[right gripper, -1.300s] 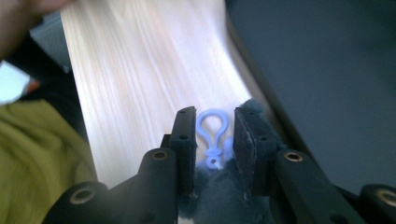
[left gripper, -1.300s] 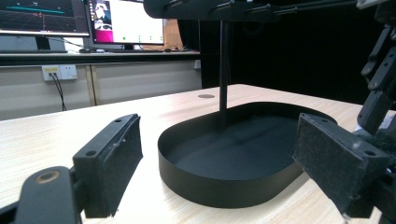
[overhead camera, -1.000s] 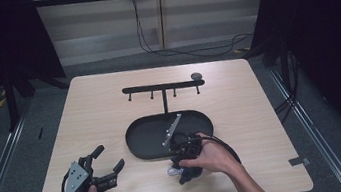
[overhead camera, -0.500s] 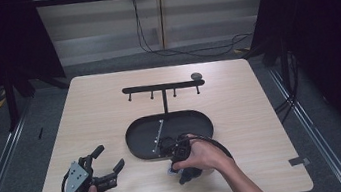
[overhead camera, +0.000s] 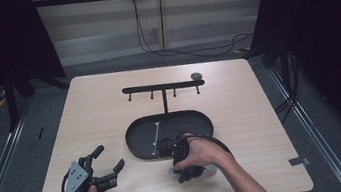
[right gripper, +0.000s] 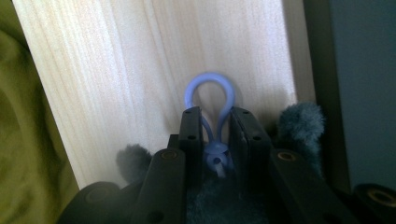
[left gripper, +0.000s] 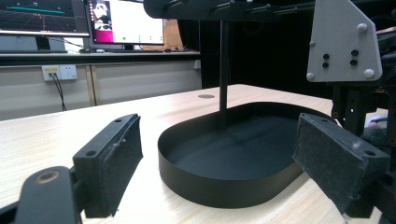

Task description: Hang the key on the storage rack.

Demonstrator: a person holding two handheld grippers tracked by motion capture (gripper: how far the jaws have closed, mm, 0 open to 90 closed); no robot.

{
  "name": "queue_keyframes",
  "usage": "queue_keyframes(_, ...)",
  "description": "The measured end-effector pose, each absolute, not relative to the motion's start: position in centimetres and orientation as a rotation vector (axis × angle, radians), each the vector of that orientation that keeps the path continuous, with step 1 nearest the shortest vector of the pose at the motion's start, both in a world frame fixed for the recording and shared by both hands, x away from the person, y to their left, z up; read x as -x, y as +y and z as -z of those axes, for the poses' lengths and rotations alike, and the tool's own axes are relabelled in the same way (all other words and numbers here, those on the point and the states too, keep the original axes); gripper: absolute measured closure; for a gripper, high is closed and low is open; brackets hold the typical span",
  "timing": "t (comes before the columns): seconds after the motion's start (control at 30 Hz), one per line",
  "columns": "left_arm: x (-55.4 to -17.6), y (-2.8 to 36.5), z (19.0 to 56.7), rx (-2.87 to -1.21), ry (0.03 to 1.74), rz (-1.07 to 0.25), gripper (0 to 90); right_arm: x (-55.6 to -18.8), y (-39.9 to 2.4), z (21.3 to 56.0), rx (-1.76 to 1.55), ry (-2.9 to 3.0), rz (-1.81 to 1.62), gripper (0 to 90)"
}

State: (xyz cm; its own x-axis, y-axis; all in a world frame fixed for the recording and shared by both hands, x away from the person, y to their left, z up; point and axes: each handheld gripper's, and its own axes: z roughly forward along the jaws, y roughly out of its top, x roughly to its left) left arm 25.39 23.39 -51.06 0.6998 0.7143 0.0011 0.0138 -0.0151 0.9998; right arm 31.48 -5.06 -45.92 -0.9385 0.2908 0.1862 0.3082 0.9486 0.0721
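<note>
Left gripper (overhead camera: 102, 167) rests left of the black tray (overhead camera: 138, 148), jaws spread, empty; right gripper (right gripper: 215, 135), just in front of the tray's near rim, pinches a blue loop hanger (right gripper: 211, 100) on a dark furry item; likely picked up, hanging on the rack (overhead camera: 162, 86) behind the tray remains; loop thin, rounded, plastic-looking.

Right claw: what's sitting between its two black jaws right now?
A blue loop, a plastic ring, its stem between the right claw's jaws and the ring poking out over bare wood; the right gripper view shows it.
</note>
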Motion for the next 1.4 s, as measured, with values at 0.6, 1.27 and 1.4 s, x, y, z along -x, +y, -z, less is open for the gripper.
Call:
queue_keyframes(0.6,-25.38,23.39,51.06,-1.499,0.629,-0.618,15.2,-30.93,-4.51,46.61,0.382,-2.975,0.134,77.2)
queue_keyframes(1.27,-25.39,23.39,51.06,-1.499,0.629,-0.618,15.2,-31.21,-4.25,46.66,0.441,-2.963,0.101,87.5)
queue_keyframes(1.4,-25.38,23.37,51.06,-1.497,0.629,-0.616,15.2,-31.31,-4.31,46.60,0.437,-2.963,0.111,87.6)
